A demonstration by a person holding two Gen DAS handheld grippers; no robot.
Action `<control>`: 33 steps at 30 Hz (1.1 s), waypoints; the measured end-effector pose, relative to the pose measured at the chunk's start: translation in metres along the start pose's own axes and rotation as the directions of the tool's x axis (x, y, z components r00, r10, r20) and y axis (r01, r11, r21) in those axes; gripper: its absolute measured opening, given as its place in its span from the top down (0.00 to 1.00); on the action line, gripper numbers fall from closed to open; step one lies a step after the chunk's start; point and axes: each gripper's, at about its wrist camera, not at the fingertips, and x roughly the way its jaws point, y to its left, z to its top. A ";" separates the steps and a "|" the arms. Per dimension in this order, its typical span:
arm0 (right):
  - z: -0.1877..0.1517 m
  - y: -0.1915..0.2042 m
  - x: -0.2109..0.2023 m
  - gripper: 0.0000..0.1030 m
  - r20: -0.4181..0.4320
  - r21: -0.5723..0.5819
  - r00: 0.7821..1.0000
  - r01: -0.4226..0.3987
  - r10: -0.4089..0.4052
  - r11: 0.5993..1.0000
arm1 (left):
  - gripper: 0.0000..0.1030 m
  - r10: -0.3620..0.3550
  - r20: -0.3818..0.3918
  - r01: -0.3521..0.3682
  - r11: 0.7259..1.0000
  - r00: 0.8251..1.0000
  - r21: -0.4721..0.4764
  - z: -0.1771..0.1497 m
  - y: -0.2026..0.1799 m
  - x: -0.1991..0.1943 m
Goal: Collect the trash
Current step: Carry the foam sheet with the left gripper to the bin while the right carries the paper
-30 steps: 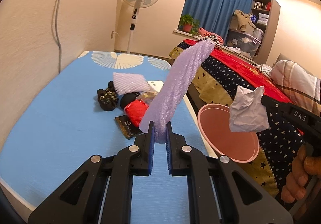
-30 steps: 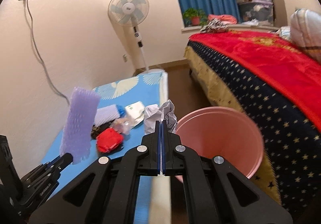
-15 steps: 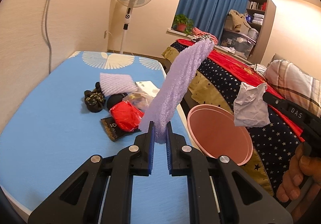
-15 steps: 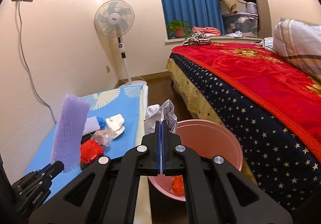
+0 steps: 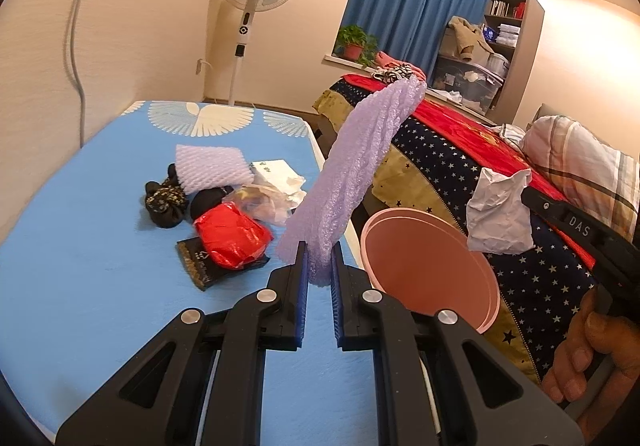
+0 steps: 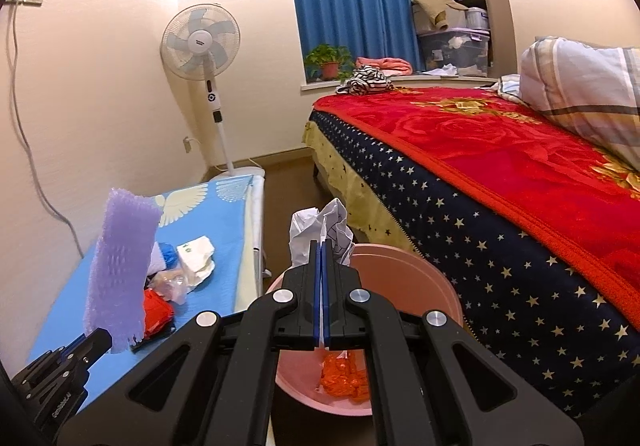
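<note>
One tall ribbed lilac foam sleeve (image 5: 360,174), crumpled white paper (image 5: 500,218), perhaps printed

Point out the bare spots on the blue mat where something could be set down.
Bare blue mat lies along the wall side, and between the trash pile and the white bird print. The middle, toward the pink bin, is crowded.

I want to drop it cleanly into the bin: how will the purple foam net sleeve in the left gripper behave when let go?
The purple foam sleeve stands up from the left gripper with only a slight lean, so it is probably springy and very light. Likely to drift or catch on the pink bin rim rather than drop straight.
</note>
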 end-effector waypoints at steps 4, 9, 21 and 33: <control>0.000 -0.002 0.005 0.99 -0.001 0.008 1.000 0.021 -0.021 1.000 | 0.90 -0.011 -0.008 0.011 1.000 1.000 0.006 0.001 -0.005 0.008; -0.001 -0.002 0.010 0.99 -0.006 0.010 0.999 0.032 -0.032 0.999 | 0.90 -0.024 -0.018 0.024 1.000 1.000 0.007 0.001 -0.011 0.017; -0.001 -0.016 0.022 0.99 -0.016 0.037 0.996 0.087 -0.086 0.996 | 0.90 -0.068 -0.047 0.068 0.998 0.997 -0.001 0.001 -0.031 0.044; -0.001 -0.037 0.030 0.99 -0.033 0.060 0.990 0.138 -0.136 0.989 | 0.90 -0.142 -0.085 0.143 0.990 0.986 0.010 0.001 -0.063 0.075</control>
